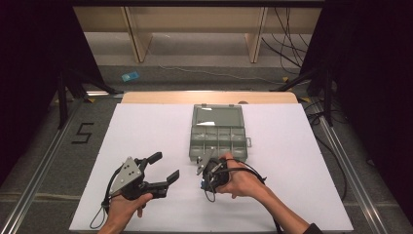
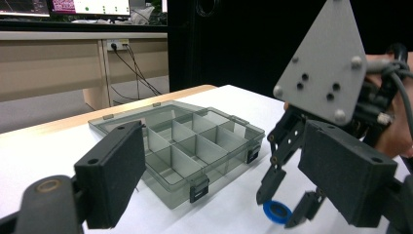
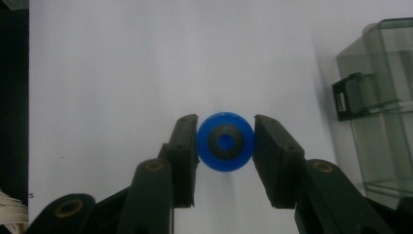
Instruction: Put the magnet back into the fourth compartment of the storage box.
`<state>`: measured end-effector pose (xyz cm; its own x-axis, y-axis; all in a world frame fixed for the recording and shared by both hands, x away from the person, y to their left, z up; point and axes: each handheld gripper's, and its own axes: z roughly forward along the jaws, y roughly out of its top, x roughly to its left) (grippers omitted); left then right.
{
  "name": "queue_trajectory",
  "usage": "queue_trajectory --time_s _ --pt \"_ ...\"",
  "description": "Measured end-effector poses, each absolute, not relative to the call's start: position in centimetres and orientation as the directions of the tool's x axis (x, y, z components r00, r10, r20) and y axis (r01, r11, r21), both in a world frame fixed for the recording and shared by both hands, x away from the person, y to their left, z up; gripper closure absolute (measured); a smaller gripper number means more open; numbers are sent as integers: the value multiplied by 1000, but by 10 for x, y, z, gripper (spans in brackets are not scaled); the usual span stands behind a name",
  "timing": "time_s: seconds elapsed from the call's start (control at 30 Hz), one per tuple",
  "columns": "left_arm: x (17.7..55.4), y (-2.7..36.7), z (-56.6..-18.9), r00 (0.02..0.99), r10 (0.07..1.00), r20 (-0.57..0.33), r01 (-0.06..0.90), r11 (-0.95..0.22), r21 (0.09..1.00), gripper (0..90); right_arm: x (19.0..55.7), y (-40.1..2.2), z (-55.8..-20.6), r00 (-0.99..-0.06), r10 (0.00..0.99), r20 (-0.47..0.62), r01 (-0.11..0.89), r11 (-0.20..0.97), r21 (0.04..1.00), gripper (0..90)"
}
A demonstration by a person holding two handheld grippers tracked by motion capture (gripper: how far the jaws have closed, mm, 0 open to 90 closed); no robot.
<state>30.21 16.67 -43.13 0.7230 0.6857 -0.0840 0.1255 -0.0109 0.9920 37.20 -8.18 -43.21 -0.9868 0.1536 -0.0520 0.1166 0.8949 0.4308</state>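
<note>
1. Blue ring-shaped disc (image 3: 225, 142) on the white desk (image 3: 122, 73), between the right gripper (image 3: 225, 146) jaws, both touching its sides.
2. Round, bright blue, dark inner ring, blue centre.
3. Left gripper (image 1: 163, 168) spread wide, holding nothing.
4. Open grey compartment box (image 1: 217, 134) just beyond.

Left tongs (image 1: 162, 168): jaws wide apart, gripped by left hand (image 1: 124, 207), level above bench (image 1: 146, 131). Right tongs (image 3: 225, 142): pointing down at bench, jaws closed against blue disc (image 3: 225, 142); right hand (image 1: 241, 180) holding.
</note>
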Motion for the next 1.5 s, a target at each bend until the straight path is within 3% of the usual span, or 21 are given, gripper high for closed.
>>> queue_trajectory --time_s 1.5 --pt "302 167 -431 725 684 -79 121 -13 993 167 412 -158 -385 -908 397 -132 258 779 571 627"
